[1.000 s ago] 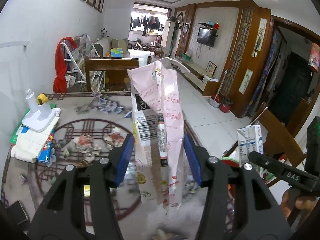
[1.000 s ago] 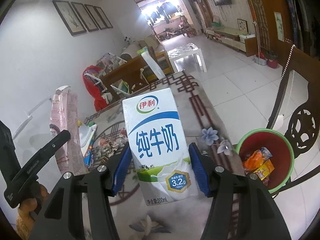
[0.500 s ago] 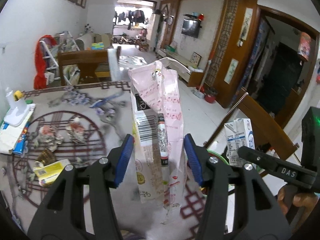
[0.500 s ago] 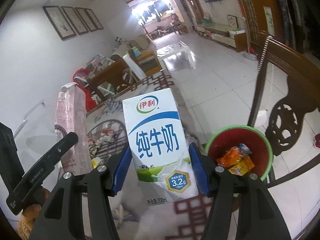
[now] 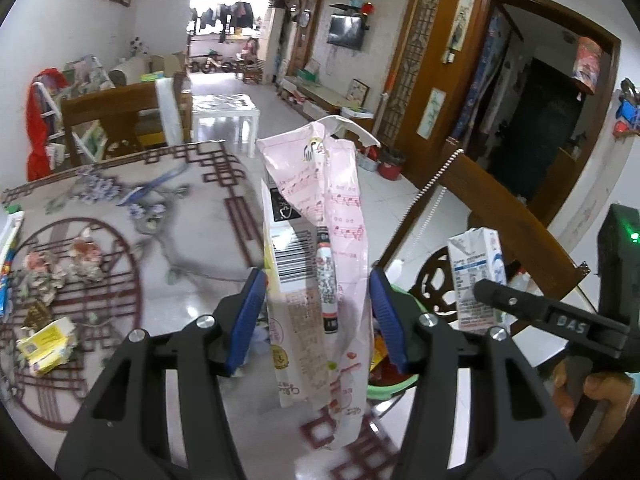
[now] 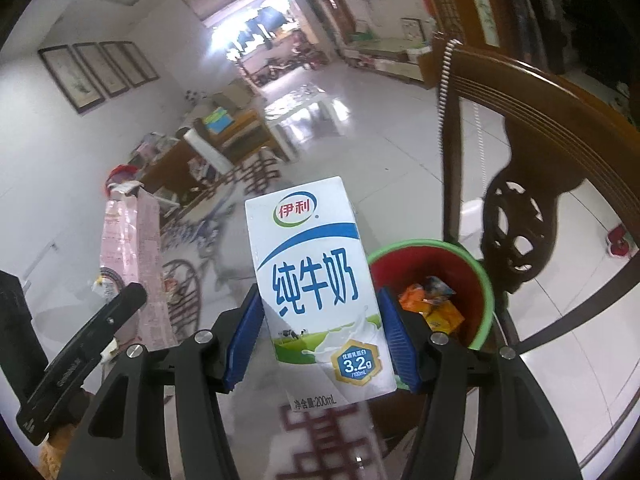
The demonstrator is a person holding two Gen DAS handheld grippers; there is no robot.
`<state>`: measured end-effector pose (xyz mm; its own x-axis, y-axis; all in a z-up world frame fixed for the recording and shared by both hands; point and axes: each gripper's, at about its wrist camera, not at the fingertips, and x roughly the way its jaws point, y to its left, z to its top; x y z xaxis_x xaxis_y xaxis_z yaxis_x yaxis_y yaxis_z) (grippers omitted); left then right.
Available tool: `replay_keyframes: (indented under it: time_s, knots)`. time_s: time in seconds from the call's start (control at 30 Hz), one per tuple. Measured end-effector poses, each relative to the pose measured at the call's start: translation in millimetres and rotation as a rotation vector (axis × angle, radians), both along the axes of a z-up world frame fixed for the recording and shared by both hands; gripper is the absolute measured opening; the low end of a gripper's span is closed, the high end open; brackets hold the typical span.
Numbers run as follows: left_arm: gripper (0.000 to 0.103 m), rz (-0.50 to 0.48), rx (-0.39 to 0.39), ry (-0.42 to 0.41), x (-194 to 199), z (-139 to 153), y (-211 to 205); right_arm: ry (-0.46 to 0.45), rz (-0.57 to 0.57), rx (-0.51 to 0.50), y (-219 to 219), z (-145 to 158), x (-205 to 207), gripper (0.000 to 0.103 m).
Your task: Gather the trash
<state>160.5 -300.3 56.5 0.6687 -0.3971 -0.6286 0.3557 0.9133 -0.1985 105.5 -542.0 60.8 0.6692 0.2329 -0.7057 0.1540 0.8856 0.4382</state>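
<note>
My left gripper point(image 5: 318, 316) is shut on a crumpled pink and white carton point(image 5: 316, 240), held upright above the table's right edge. My right gripper point(image 6: 322, 332) is shut on a white and blue milk carton point(image 6: 316, 276), also upright. That milk carton point(image 5: 478, 276) shows at the right of the left wrist view, and the pink carton point(image 6: 134, 264) at the left of the right wrist view. A red bin with a green rim point(image 6: 478, 268) stands on the floor just right of the milk carton, with orange and yellow wrappers point(image 6: 434, 304) inside. Its green rim point(image 5: 386, 390) peeks out behind the pink carton.
The patterned table point(image 5: 188, 240) still carries crumpled paper point(image 5: 52, 268) and a yellow packet point(image 5: 46, 342) at its left. A dark wooden chair point(image 6: 532, 152) stands close behind the bin. White tiled floor point(image 6: 384, 148) stretches beyond.
Both grippers have carried their cartons to the right, off the middle of the table toward its edge. The bin has come closer and now sits just beside the milk carton.
</note>
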Motion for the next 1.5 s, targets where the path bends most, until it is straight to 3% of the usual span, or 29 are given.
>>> replay_keyframes:
  time_s: [0.23,0.73,0.83,0.9,1.0,1.33,1.43,1.5]
  knots:
    - [0.053,-0.096,0.025,0.051,20.8,-24.0,-43.8,0.038,-0.046,0.000,-23.6,-13.6,5.1,0.056]
    - [0.055,-0.209,0.042,0.102,39.4,-40.2,-99.9,0.074,-0.117,0.036,-63.1,-27.6,10.6,0.057]
    - [0.064,-0.221,0.047,0.110,41.3,-43.0,-103.4,0.073,-0.125,0.040,-67.5,-28.6,13.3,0.057]
    - [0.080,-0.210,0.044,0.095,40.4,-42.2,-100.9,0.074,-0.125,0.045,-68.8,-29.6,15.9,0.057]
    - [0.084,-0.189,0.023,0.096,40.7,-39.3,-93.4,0.072,-0.115,0.044,-67.1,-30.2,19.2,0.057]
    - [0.088,-0.069,-0.039,0.107,36.5,-28.7,-48.2,0.077,-0.088,0.033,-55.0,-33.1,34.4,0.058]
    - [0.088,-0.034,-0.037,0.104,34.7,-29.1,-32.2,0.075,-0.068,0.031,-47.1,-29.7,34.5,0.066]
    - [0.088,-0.016,-0.038,0.107,35.2,-30.1,-22.6,0.074,-0.049,0.025,-40.4,-27.9,32.4,0.066]
